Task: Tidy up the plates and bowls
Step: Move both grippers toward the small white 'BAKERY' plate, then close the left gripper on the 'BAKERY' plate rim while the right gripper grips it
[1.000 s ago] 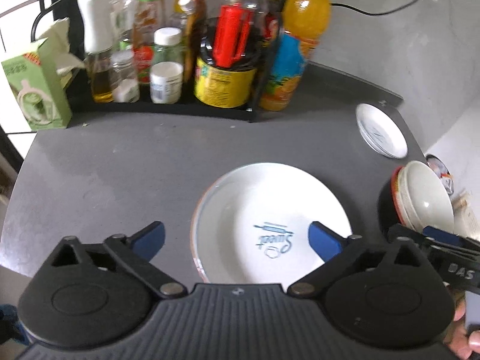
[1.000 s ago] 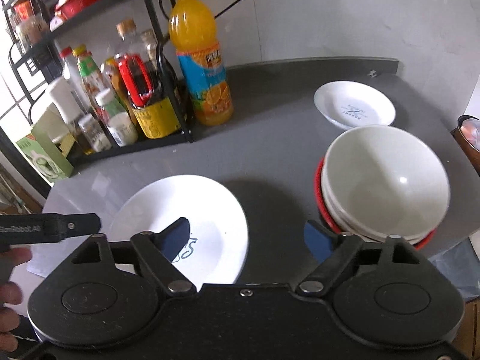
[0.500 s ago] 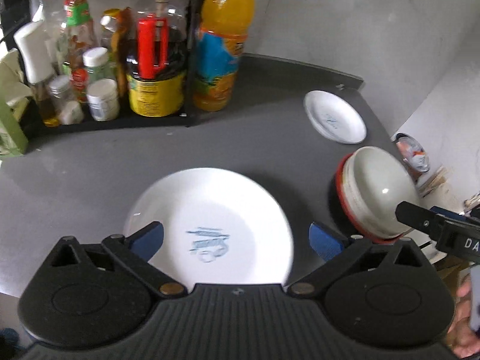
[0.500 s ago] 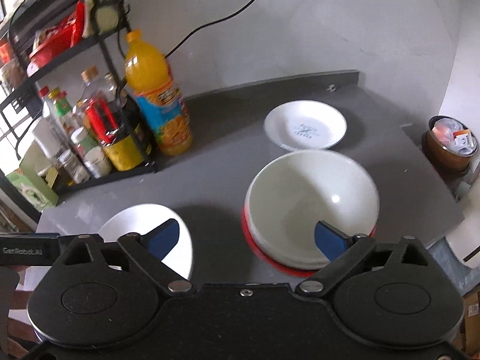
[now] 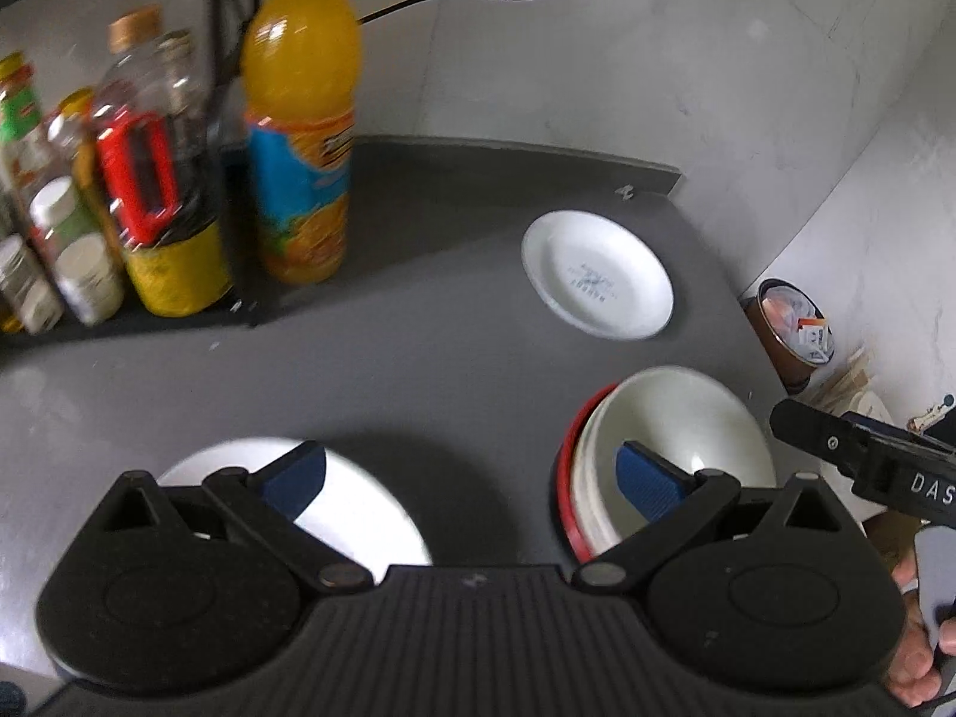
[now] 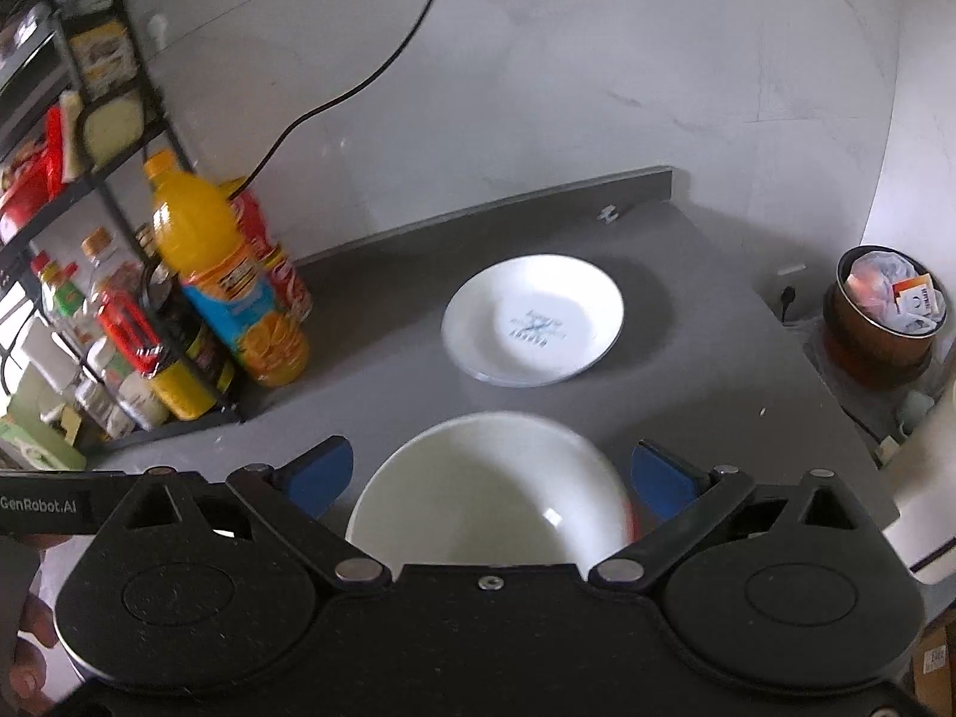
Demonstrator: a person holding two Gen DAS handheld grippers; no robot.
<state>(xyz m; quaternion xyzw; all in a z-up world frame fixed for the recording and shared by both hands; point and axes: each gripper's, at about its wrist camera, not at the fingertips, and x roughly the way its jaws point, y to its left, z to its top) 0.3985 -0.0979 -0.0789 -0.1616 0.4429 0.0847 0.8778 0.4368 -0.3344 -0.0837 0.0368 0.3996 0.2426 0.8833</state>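
A large white plate (image 5: 370, 514) lies on the grey counter (image 5: 418, 358), mostly hidden behind my left gripper (image 5: 469, 475), which is open and empty above the bare counter. To its right stand stacked white bowls (image 5: 687, 424) inside a red one. A small white plate (image 5: 597, 281) with a blue mark lies at the back right. In the right wrist view my right gripper (image 6: 493, 472) is open and hovers over the white bowl stack (image 6: 496, 490), with the small plate (image 6: 532, 319) beyond it.
A black rack with bottles and jars (image 5: 119, 209) and an orange juice bottle (image 5: 302, 125) stand at the back left. A brown bin (image 6: 884, 310) with rubbish sits past the counter's right edge. A black cable (image 6: 358, 83) hangs on the wall.
Both grippers have swung to the right. The large plate has slid to the lower left of the left view, and the bowl stack now sits between the right gripper's fingers.
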